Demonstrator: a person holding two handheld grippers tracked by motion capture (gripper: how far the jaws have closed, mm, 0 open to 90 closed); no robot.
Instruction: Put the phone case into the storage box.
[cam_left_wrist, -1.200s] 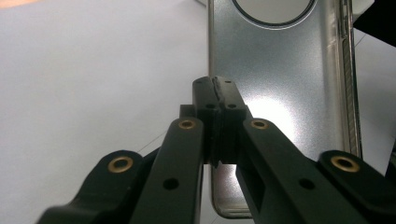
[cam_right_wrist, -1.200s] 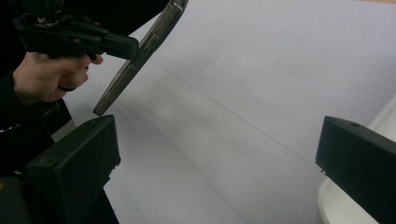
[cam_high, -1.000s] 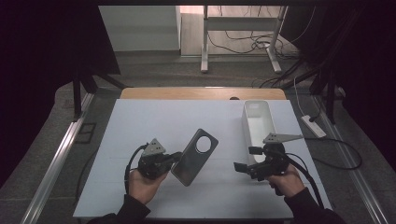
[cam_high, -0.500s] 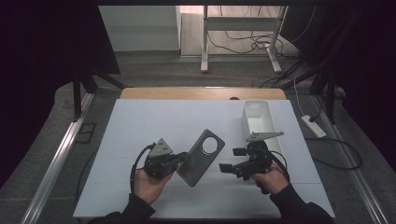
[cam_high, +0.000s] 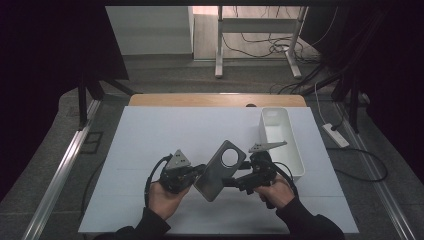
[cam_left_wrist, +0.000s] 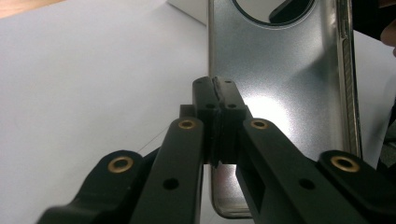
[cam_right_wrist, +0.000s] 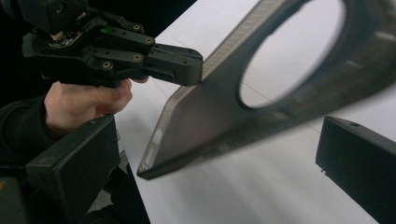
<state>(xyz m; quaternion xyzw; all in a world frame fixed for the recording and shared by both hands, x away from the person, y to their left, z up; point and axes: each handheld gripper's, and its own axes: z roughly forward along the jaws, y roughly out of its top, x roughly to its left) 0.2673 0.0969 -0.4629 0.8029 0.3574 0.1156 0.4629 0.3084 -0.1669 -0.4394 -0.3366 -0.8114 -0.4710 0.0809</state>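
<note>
Item: grey phone case (cam_high: 220, 170), round camera cut-out near its top, held tilted above the white counter (cam_high: 150, 135), low edge near the surface.

Left claw (cam_high: 199, 171): jaws pressed together on the case's left edge, pinching its thin wall.

Right claw (cam_high: 231, 181): jaws standing wide apart, the case's lower right part just in front of them, gripping nothing.

Also present: white bin (cam_high: 280, 137) at the counter's right side, well behind the right claw.
</note>
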